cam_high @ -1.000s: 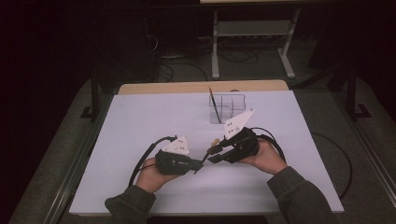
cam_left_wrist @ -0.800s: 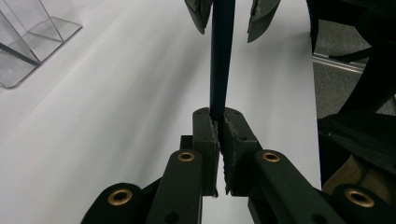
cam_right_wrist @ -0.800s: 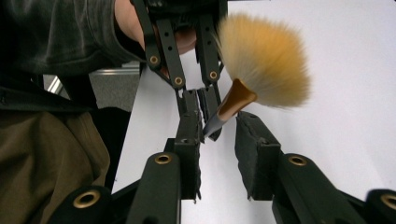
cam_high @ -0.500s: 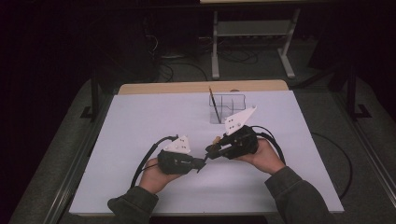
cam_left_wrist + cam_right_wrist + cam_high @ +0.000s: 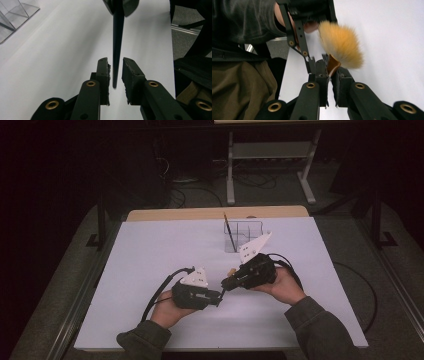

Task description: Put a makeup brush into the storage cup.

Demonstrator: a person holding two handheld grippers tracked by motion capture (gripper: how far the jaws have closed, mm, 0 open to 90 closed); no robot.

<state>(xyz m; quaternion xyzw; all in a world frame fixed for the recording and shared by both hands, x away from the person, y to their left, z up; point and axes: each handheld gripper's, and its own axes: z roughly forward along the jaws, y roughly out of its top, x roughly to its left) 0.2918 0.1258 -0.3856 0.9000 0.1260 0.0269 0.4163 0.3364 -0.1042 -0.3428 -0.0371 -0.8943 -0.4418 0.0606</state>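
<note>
Jaws of the right gripper [image 5: 226, 282] are clenching the brush [image 5: 340, 45] near its bristles, above the desk's [image 5: 150, 250] near middle; the left gripper's [image 5: 115, 72] jaws have just been opening, flanking the handle tip without pressing. Withdrawing the left straight back should avoid knocking it. Bristles are showing in the right gripper view, the handle in the left.

We see a brush [image 5: 342, 48] with tawny-orange bristles and a black handle between our black grippers, over a white table [image 5: 150, 265], a clear organizer [image 5: 245, 232] beyond the right one.
</note>
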